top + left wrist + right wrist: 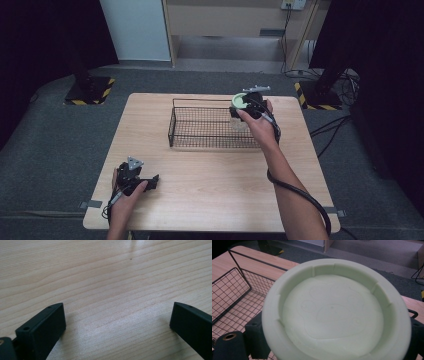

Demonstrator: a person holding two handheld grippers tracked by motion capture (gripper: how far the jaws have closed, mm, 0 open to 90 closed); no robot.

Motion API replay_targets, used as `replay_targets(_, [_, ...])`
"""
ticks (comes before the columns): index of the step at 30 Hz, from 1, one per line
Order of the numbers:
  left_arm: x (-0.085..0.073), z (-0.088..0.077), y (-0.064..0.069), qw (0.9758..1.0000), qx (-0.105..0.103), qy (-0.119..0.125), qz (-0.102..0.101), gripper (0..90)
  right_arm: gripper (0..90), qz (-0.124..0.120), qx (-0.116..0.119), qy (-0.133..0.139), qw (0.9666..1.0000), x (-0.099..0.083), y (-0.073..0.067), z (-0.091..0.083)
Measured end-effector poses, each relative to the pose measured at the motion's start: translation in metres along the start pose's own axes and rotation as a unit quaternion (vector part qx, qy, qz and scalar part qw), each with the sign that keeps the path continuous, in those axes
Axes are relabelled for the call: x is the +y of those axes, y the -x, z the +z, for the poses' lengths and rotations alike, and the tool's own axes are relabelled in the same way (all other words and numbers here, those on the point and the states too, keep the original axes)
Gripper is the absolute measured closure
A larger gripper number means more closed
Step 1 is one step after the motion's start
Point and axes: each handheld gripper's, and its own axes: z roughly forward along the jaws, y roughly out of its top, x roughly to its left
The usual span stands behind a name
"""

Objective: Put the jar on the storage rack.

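A round pale green lid (pixel 240 101) (pixel 334 312) with a faint paw print pressed into its top sits on a clear jar (pixel 240 122). The jar hangs over the right end of the black wire basket (pixel 172 125) (pixel 229 290). My right gripper (pixel 248 107) (pixel 335 326) is shut on the lid, one black jaw on each side of its rim. My left gripper (pixel 150 182) (pixel 117 312) rests low on the wooden table (pixel 210 170) at the front left. Its jaws stand wide open with bare wood between them.
The basket stands at the middle back of the table, with nothing showing on its mesh floor. Grey carpet surrounds the table. Two stand bases with yellow-black tape (pixel 90 92) (pixel 320 97) sit behind it, and cables (pixel 330 132) run over the floor at the right.
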Motion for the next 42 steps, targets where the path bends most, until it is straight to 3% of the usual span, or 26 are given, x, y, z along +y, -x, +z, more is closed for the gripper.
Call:
replay_targets(13, [0.000,0.000,0.000,1.0000,0.000,0.000,0.000,0.0,11.6,0.000,0.000,-0.009,1.0000,-0.015,-0.003,0.010])
replay_targets(29, [0.000,0.000,0.000,1.0000,0.000,0.000,0.000,0.0,11.6,0.015,-0.009,-0.017,0.9997,-0.036,0.010,0.017])
replay_targets(42, [0.000,0.000,0.000,1.0000,0.000,0.000,0.000,0.0,11.6,0.009,0.002,-0.017,0.9998,-0.037,-0.003,0.024])
